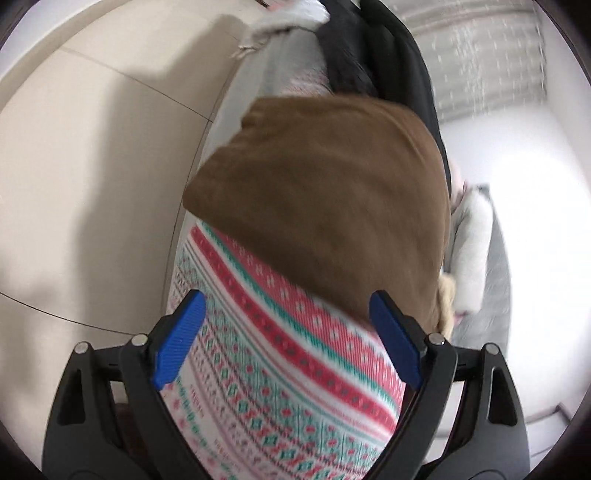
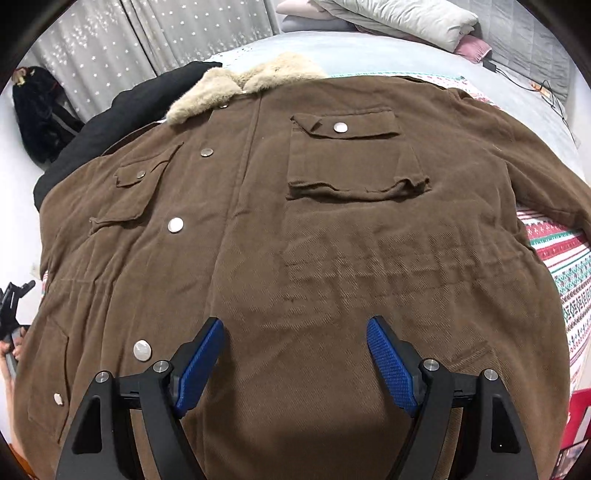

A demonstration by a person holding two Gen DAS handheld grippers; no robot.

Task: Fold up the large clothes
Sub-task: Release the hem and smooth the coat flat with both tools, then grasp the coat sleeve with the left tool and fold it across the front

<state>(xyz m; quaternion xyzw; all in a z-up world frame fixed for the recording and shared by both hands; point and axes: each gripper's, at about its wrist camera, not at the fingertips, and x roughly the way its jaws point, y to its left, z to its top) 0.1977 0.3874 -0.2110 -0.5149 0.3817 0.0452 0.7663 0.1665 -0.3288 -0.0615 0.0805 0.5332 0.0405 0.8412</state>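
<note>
Open right gripper (image 2: 295, 334) jaws, brown coat (image 2: 295, 229) beneath

patterned red and teal blanket (image 2: 565, 254) covers the bed, grey star curtains (image 2: 122, 48) hang behind, a pale folded duvet (image 2: 406, 18) lies up top, black bag (image 2: 40, 110) sits at the left, cream tile floor (image 1: 92, 166).

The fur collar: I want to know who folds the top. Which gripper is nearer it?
Probably right. The right gripper hangs over the coat's lower front, facing the fur collar; the left gripper is off the coat's edge.
</note>
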